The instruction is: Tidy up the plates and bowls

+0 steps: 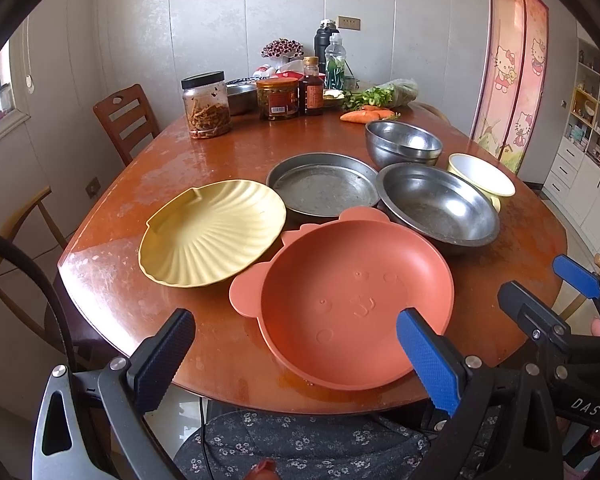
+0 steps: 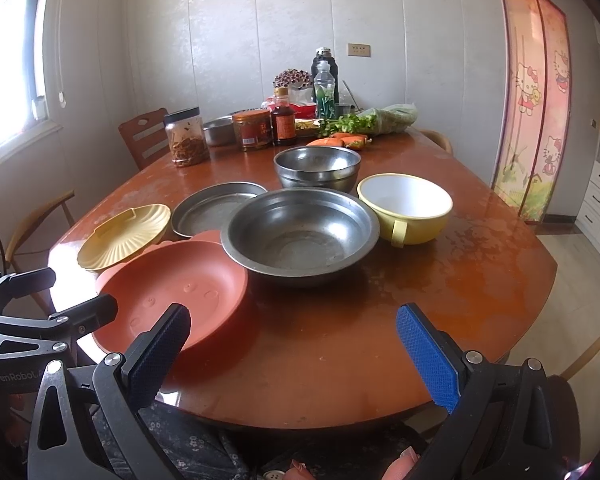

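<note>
Left gripper (image 1: pixel 296 356): held low at the near table edge, at 6 o'clock of the left wrist view, fingers spread wide with nothing between them; its blue pad overlaps the near rim of the orange plate, contact cannot be told.
Right gripper (image 2: pixel 294 354): held level at the near edge, jaws wide apart and empty, over bare wooden table (image 2: pixel 440 280).
Orange plate (image 1: pixel 356 304): round, bear-faced, ears pointing to 10 o'clock; sits nearest the person, overhanging the table edge.
Yellow plate (image 1: pixel 212 232): shell-shaped with ribs fanning outward, at 10 o'clock of the orange plate, their rims overlapping.
Flat steel pan (image 1: pixel 324 184): round, shallow, at 12 o'clock.
Wide steel bowl (image 2: pixel 300 232): upright, scuffed, just beside the orange plate.
Stacked steel bowls (image 2: pixel 318 168): behind it, nested upright.
Yellow bowl (image 2: pixel 406 206): white inside, handle towards the person, at 2 o'clock.
</note>
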### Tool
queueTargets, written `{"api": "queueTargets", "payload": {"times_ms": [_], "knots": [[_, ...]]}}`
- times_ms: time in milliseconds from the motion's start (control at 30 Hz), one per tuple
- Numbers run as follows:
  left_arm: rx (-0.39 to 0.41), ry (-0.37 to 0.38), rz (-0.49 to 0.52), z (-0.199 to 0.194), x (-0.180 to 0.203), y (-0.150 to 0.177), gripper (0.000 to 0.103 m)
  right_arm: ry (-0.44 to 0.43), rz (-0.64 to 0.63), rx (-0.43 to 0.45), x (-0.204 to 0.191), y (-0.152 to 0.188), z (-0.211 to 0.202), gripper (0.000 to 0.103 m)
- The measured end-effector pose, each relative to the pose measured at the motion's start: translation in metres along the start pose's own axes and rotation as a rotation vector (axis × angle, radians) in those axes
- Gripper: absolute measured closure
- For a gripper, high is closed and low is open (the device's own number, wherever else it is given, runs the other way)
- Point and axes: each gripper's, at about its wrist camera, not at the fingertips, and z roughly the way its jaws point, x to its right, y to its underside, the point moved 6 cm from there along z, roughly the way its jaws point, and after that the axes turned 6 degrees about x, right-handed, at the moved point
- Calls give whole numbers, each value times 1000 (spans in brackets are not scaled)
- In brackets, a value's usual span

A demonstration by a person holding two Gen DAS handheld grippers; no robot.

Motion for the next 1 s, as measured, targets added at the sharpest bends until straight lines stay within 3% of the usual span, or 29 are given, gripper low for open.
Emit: {"api": "queueTargets", "payload": {"times_ms": [1000], "knots": [[-1, -1, 12, -2, 3, -1, 1, 9, 8, 2, 5, -2, -1, 0]]}}
